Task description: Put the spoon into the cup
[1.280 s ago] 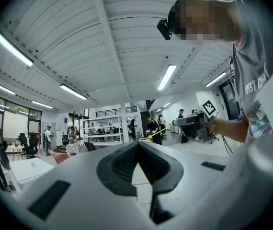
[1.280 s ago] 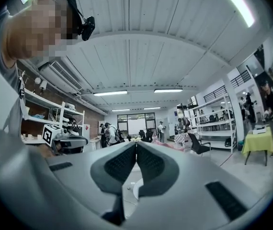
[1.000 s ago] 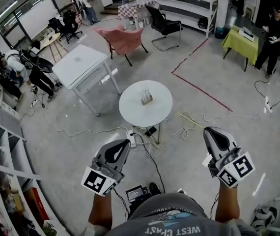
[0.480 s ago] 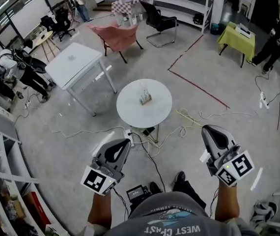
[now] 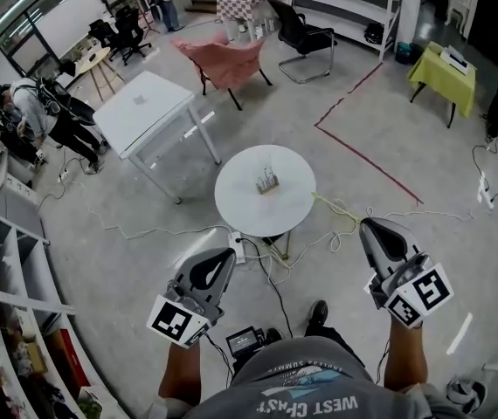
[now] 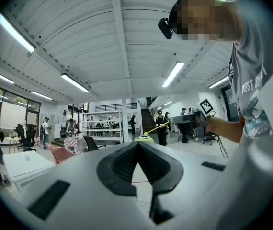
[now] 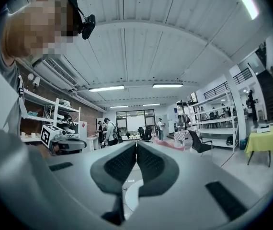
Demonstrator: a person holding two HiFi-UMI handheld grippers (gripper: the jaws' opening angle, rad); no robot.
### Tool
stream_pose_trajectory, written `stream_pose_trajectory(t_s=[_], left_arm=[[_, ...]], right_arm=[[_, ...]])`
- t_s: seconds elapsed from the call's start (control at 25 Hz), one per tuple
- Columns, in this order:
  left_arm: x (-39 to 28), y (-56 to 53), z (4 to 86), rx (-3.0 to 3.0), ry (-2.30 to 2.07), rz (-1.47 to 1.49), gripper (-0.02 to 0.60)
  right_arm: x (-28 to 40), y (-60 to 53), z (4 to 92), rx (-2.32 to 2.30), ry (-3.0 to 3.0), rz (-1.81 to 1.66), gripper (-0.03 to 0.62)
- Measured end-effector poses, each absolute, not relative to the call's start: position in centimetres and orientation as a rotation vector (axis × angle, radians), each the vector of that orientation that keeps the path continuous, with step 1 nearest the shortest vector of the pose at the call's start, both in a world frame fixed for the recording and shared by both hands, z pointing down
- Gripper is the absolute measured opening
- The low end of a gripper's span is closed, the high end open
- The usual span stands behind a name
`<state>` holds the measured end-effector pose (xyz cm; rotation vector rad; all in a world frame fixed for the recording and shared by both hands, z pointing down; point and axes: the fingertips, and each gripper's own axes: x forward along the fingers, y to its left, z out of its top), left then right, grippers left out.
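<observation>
A round white table (image 5: 240, 206) stands a few steps ahead on the concrete floor. Near its middle sits a small cluster of objects (image 5: 267, 181), too small to tell a cup from a spoon. My left gripper (image 5: 224, 254) is held low at waist height, well short of the table, with its jaws closed and nothing between them. My right gripper (image 5: 370, 226) is held the same way to the right, shut and empty. In the left gripper view the left gripper (image 6: 137, 143) points across the room. In the right gripper view the right gripper (image 7: 136, 143) shows its pads touching.
Cables and a power strip (image 5: 236, 246) lie on the floor around the round table's base. A white rectangular table (image 5: 142, 112), a pink chair (image 5: 229, 63) and a black chair (image 5: 305, 35) stand beyond. Shelves (image 5: 4, 286) line the left. People (image 5: 35, 116) work at the far left.
The round table has drifted slightly lower and rightward in the head view as the person steps. Both grippers stay shut and in the same places.
</observation>
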<state>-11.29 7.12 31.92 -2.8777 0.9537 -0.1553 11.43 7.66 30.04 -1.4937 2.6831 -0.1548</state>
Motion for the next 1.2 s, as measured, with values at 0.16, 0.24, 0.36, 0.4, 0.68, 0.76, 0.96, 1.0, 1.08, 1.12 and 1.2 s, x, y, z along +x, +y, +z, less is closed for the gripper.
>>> stream_pose_trajectory(t_s=[0.16, 0.24, 0.36, 0.4, 0.68, 0.76, 0.96, 1.0, 1.08, 1.12, 1.2], left_arm=[[-9.7, 5.8, 31.5, -2.862, 0.999, -0.148, 0.003], [-8.8, 5.1, 31.3, -2.854, 1.016, -0.155, 0.002], [-7.5, 4.2, 31.0, -2.840, 1.048, -0.171, 0.002], [-7.2, 4.0, 30.9, -2.833, 1.061, -0.176, 0.002], [-5.1, 2.9, 30.7, -2.788, 1.138, -0.215, 0.003], [-4.4, 2.5, 30.4, -2.787, 1.138, -0.210, 0.003], [-2.6, 0.7, 30.6, -2.814, 1.137, -0.172, 0.003], [-2.4, 0.2, 30.5, -2.815, 1.130, -0.165, 0.002], [-2.4, -0.7, 30.3, -2.819, 1.114, -0.162, 0.003], [-2.5, -1.1, 30.3, -2.819, 1.106, -0.164, 0.002], [-3.0, -2.0, 30.4, -2.817, 1.093, -0.169, 0.002]], right_arm=[[13.0, 5.5, 30.3, -1.456, 2.704, -0.166, 0.006], [13.8, 4.4, 30.4, -1.433, 2.712, -0.177, 0.006], [14.7, 2.9, 30.7, -1.388, 2.728, -0.198, 0.006], [14.9, 2.5, 30.8, -1.372, 2.732, -0.205, 0.006], [16.9, 0.1, 31.5, -1.283, 2.755, -0.220, 0.006], [17.6, -0.6, 31.4, -1.276, 2.753, -0.219, 0.006], [17.8, -1.5, 31.9, -1.260, 2.769, -0.246, 0.006], [17.6, -1.6, 31.8, -1.256, 2.776, -0.245, 0.006], [17.2, -2.0, 31.7, -1.258, 2.781, -0.243, 0.006], [17.1, -2.2, 31.7, -1.264, 2.779, -0.243, 0.006], [16.9, -2.7, 31.9, -1.283, 2.770, -0.240, 0.006]])
